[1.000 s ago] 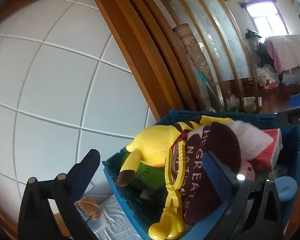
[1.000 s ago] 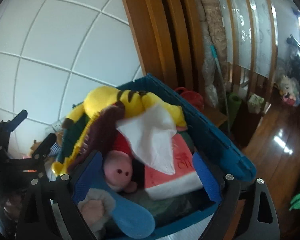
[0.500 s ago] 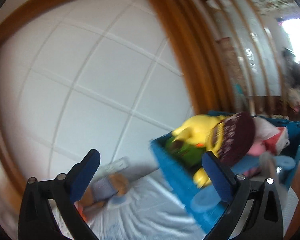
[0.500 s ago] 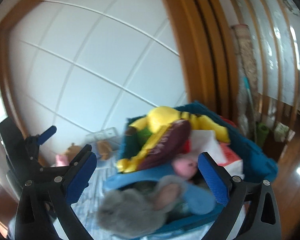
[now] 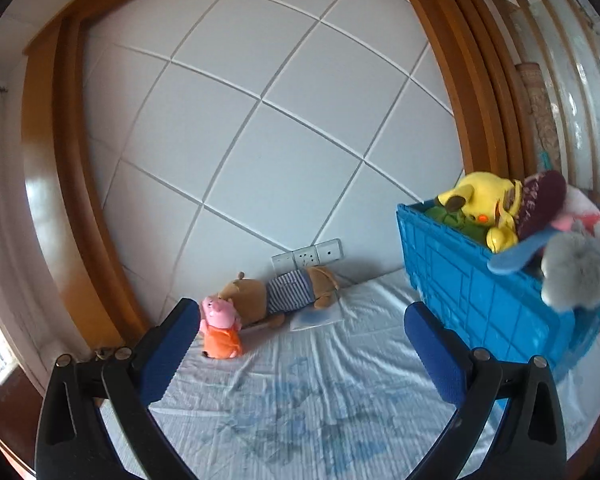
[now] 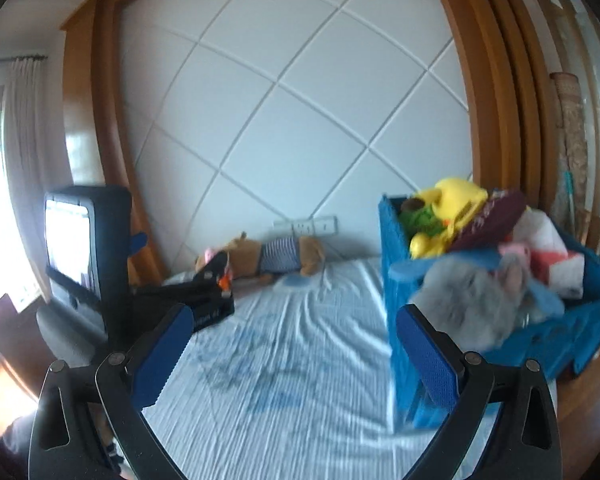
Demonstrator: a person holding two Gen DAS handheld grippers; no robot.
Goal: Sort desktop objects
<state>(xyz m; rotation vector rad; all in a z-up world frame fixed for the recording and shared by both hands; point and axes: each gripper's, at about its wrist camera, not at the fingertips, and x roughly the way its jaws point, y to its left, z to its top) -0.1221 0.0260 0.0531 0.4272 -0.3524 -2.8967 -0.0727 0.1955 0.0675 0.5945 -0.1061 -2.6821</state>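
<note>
Two soft toys are left out on the white sheet (image 5: 300, 392), and both lie ahead of your left gripper (image 5: 300, 320) toward the far wall: the small pink pig in the orange dress (image 5: 220, 330) sits just beside the tip of its left finger, and the brown bear in the striped shirt (image 5: 284, 298) lies right behind the pig, stretched out with its long axis running left to right along the wall under the wall sockets (image 5: 308, 255). Your left gripper is spread wide with nothing between the pads. Your right gripper (image 6: 300, 340) is also fully spread and empty, and from its view the same two toys sit far and to the left, partly behind your left tool, so the left hand looks the nearer one for the pig. To the right stands the blue crate (image 5: 480, 292), heaped above its rim: a yellow plush (image 5: 480, 196), a green toy (image 5: 452, 218), a dark maroon cushion with lettering (image 5: 540, 200), a red and white tissue pack (image 6: 556, 264), and a grey furry plush (image 5: 576, 272) that hangs over the near rim. Since the bear lies crosswise, you would likely close across its striped middle.
</note>
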